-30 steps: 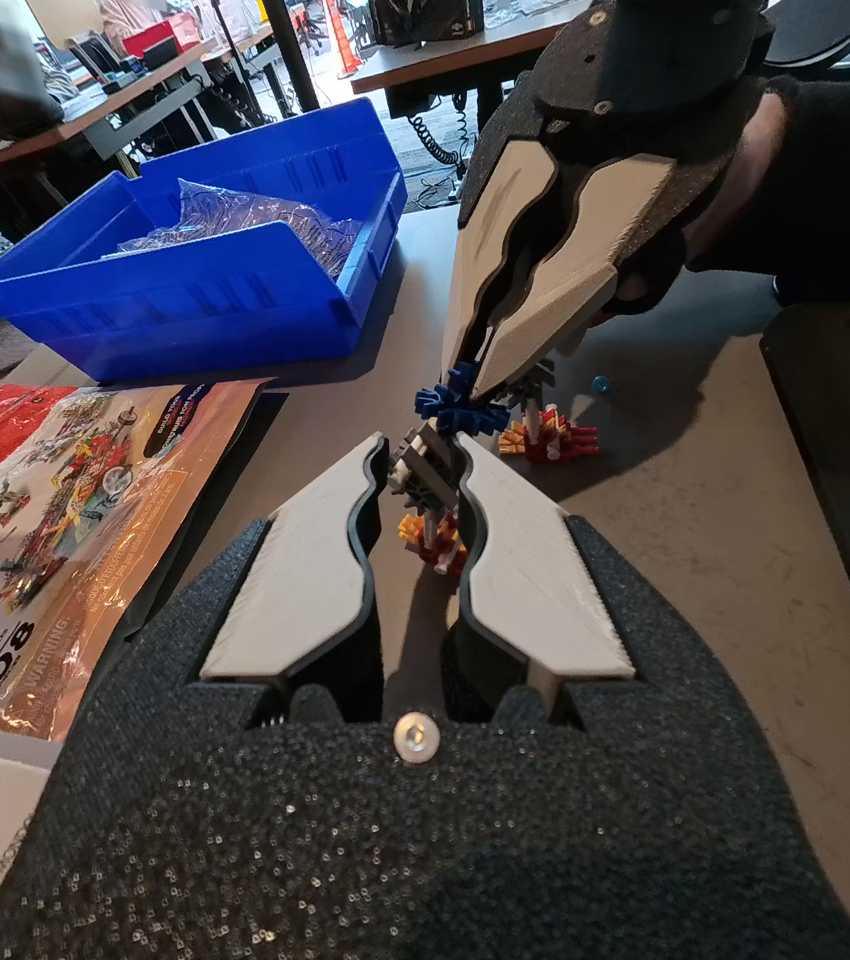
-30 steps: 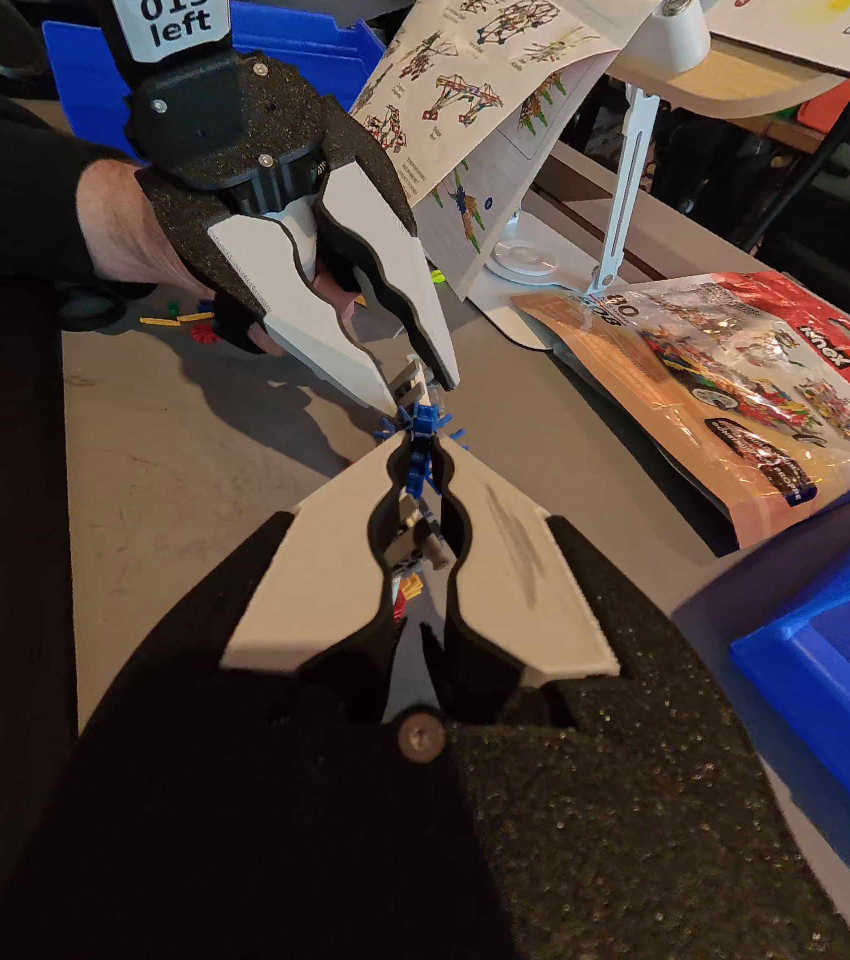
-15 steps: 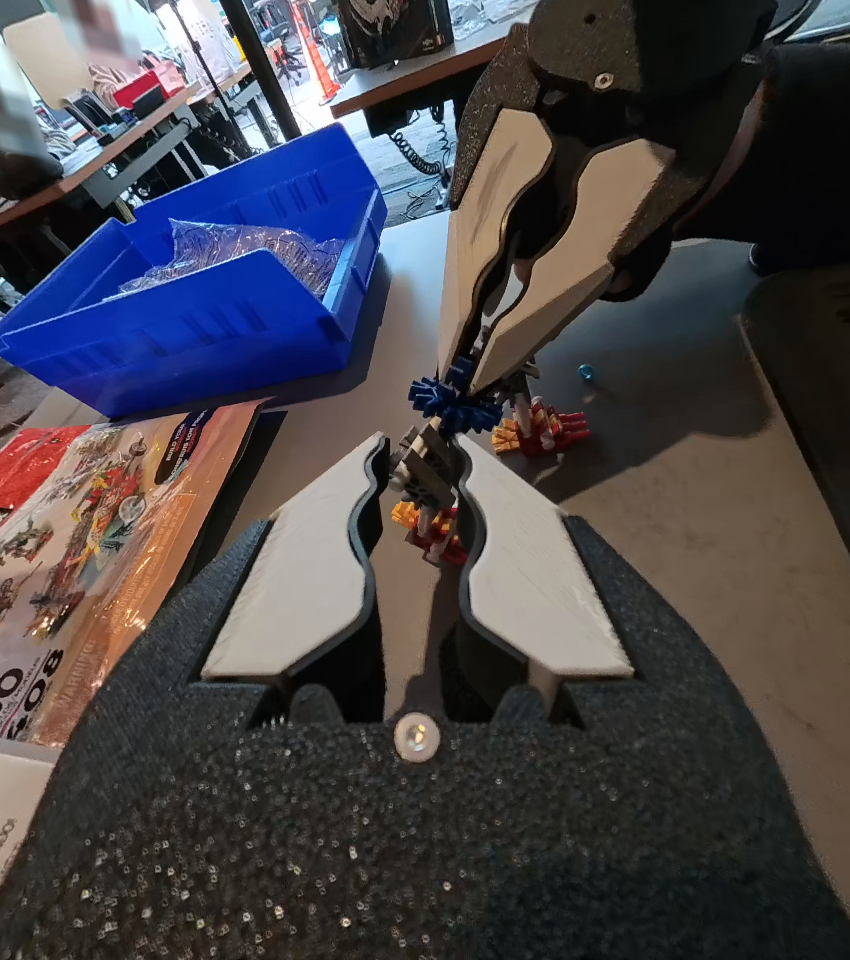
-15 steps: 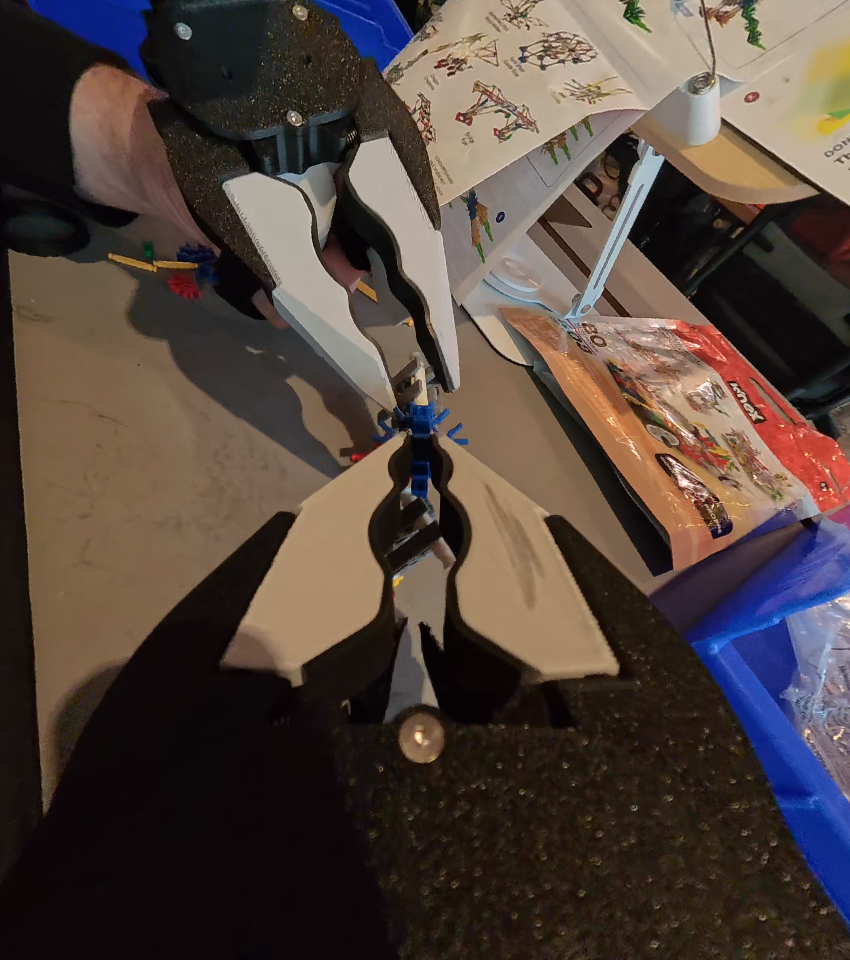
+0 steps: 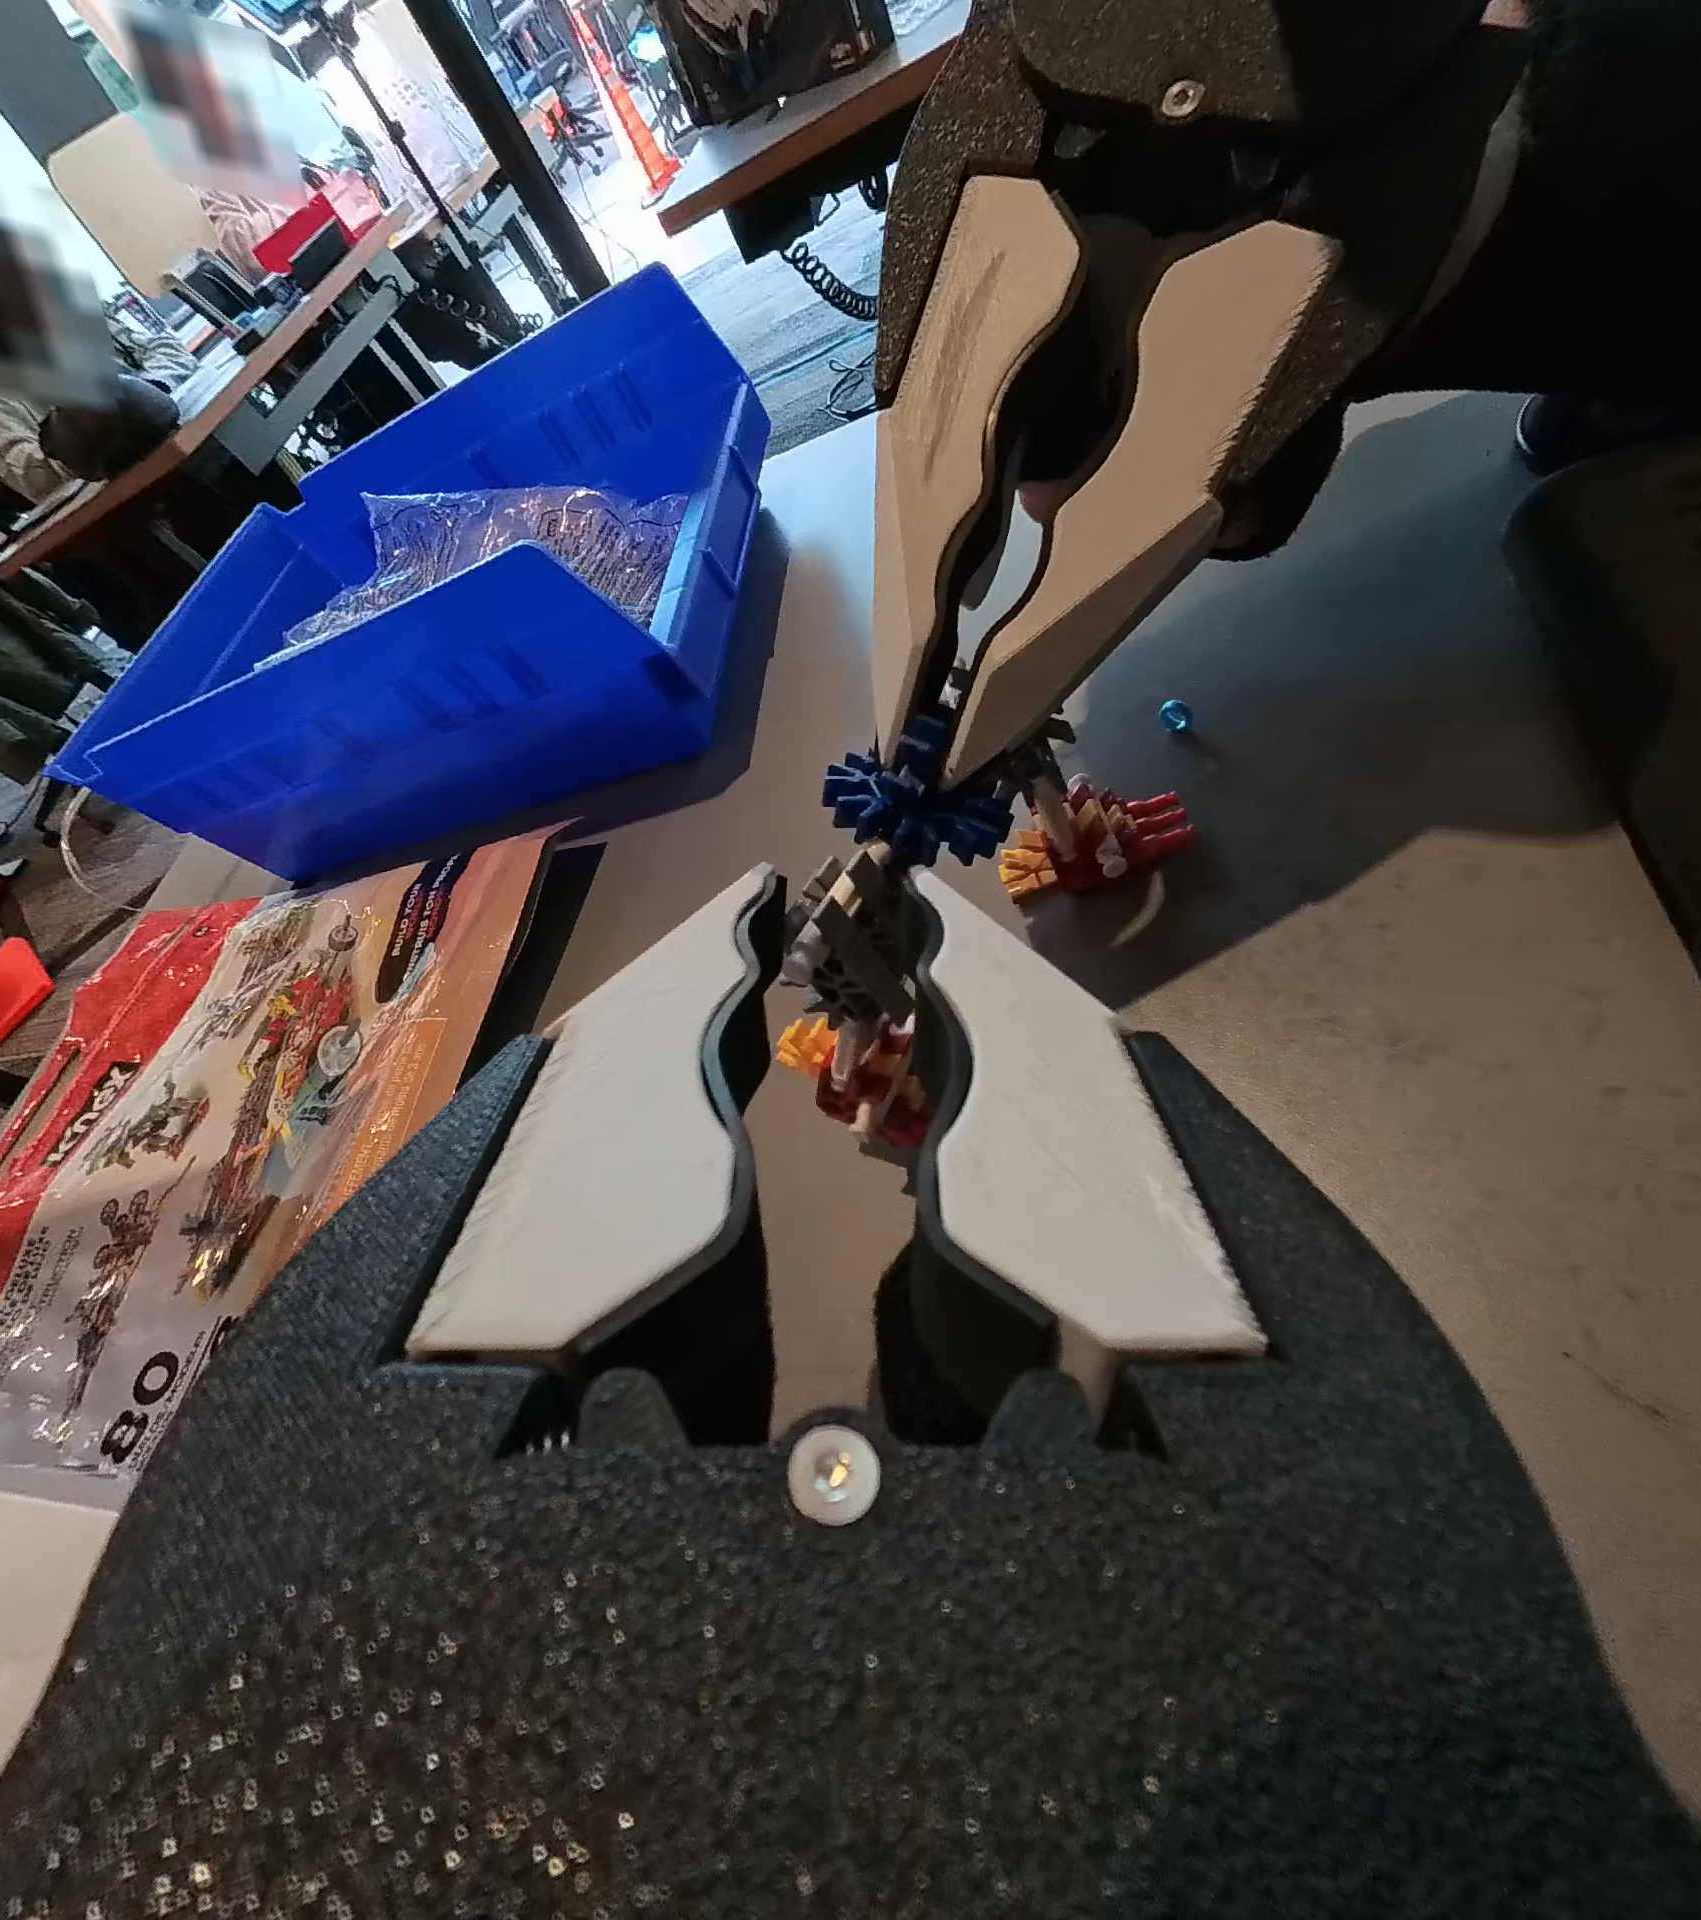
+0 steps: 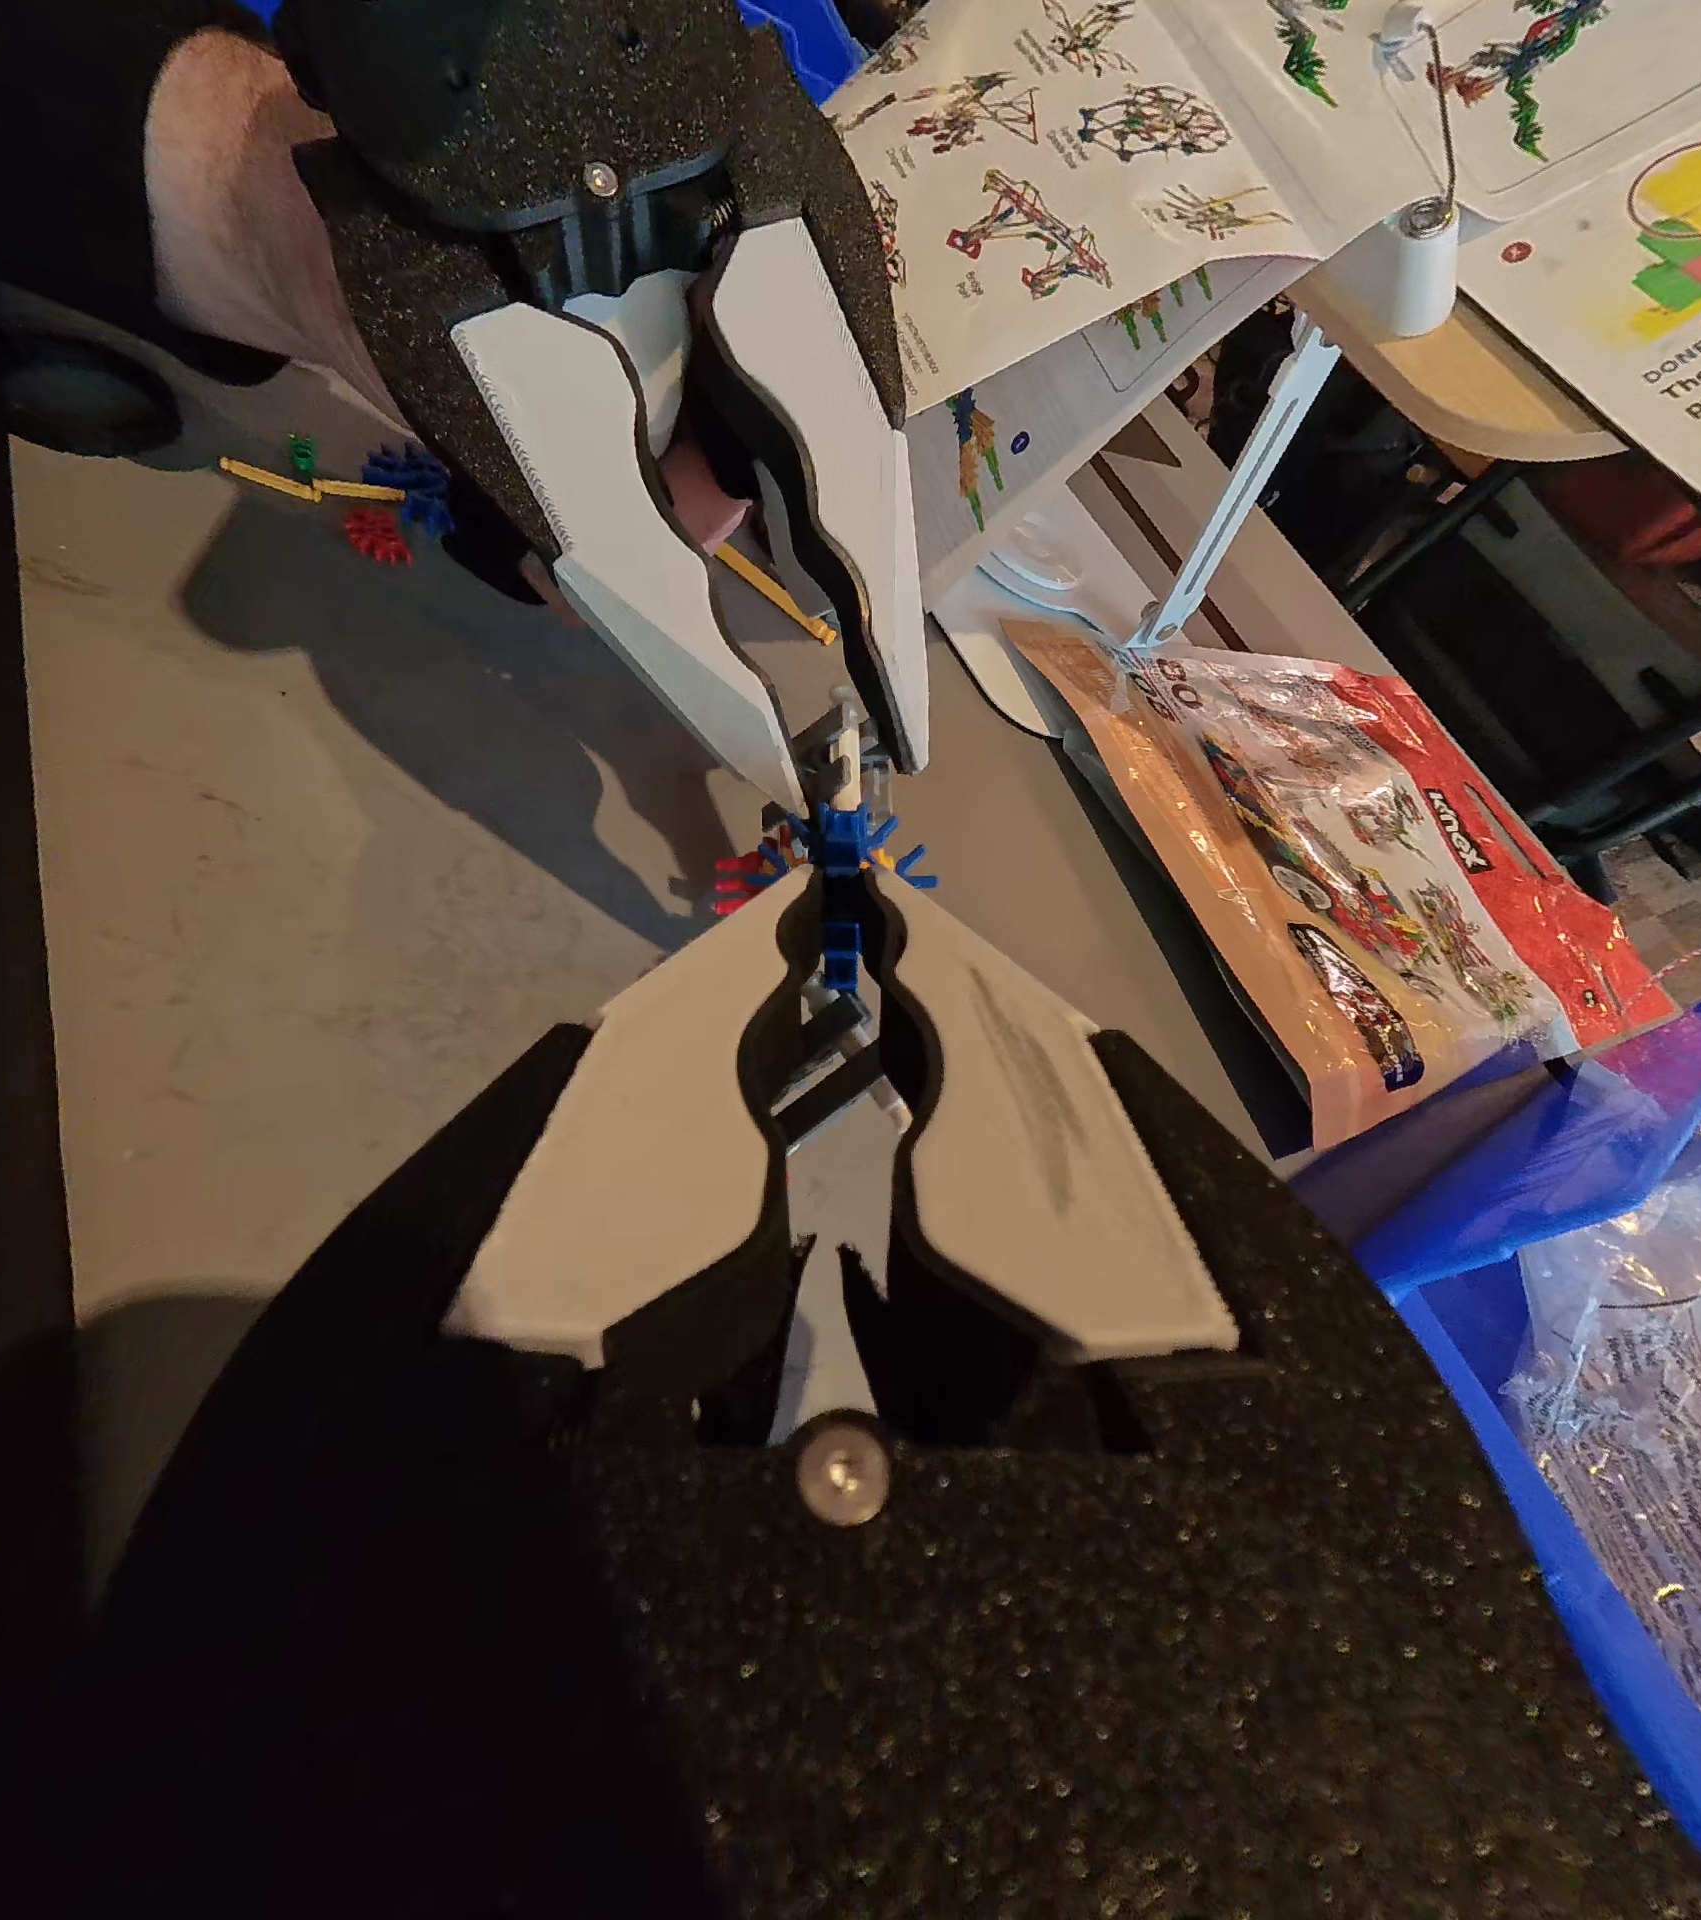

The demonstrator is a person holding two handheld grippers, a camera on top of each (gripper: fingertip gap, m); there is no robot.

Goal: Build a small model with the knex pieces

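My left gripper (image 5: 846,904) is shut on a grey connector piece (image 5: 851,940) of a small rod-and-connector toy assembly held above the grey table (image 5: 1397,1091). A red and yellow cluster (image 5: 861,1075) hangs beneath it. My right gripper (image 5: 929,764) comes in from above, tip to tip with the left, and is shut on the blue snowflake connector (image 5: 913,805) of the same assembly. In the right wrist view the right gripper (image 6: 838,883) grips the blue connector (image 6: 841,842) and the left gripper (image 6: 851,779) grips the grey piece (image 6: 841,743).
A blue bin (image 5: 472,644) holding clear plastic bags stands far left. A printed toy bag (image 5: 202,1091) lies in front of it. A red-yellow cluster (image 5: 1100,842) and a blue bead (image 5: 1175,714) lie on the table. Loose pieces (image 6: 347,499), instruction sheets (image 6: 1085,156) and a white stand (image 6: 1230,520) are beyond. My left and right fingertips are right by each other.
Both grippers keep their hold on the assembly. The pair has swung and tilted together, so the blue bin has come further into the right wrist view.
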